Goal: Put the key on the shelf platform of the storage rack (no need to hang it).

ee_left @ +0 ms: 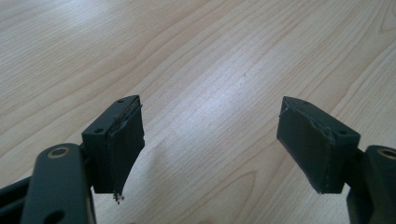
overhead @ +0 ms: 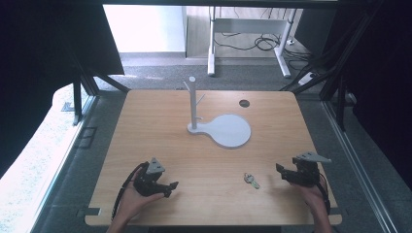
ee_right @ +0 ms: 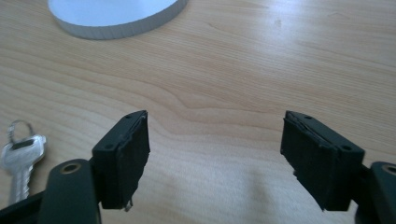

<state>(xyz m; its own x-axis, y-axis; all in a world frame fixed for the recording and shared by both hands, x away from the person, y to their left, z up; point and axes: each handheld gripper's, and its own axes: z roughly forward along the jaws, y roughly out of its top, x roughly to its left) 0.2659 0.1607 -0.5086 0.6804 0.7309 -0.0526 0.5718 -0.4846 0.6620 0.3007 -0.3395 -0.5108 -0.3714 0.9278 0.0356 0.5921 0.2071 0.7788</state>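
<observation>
Resting near table edge (overhead: 214,222), key (overhead: 251,180) between claws

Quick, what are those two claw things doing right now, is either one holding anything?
Left gripper: open, holding nothing, bare table between its jaws.
Right gripper: open, holding nothing; the key lies off to one side, untouched.

table (overhead: 160,121): light wood, wavy grain | stand (overhead: 219,127): white post, pale grey-white round base, centre frame | key (overhead: 251,181): silver, silver ring, lower centre | left gripper (overhead: 171,187): black, grey plate | right gripper (overhead: 281,170): black, grey plate | floor (overhead: 160,75): grey speckled, upper frame
</observation>
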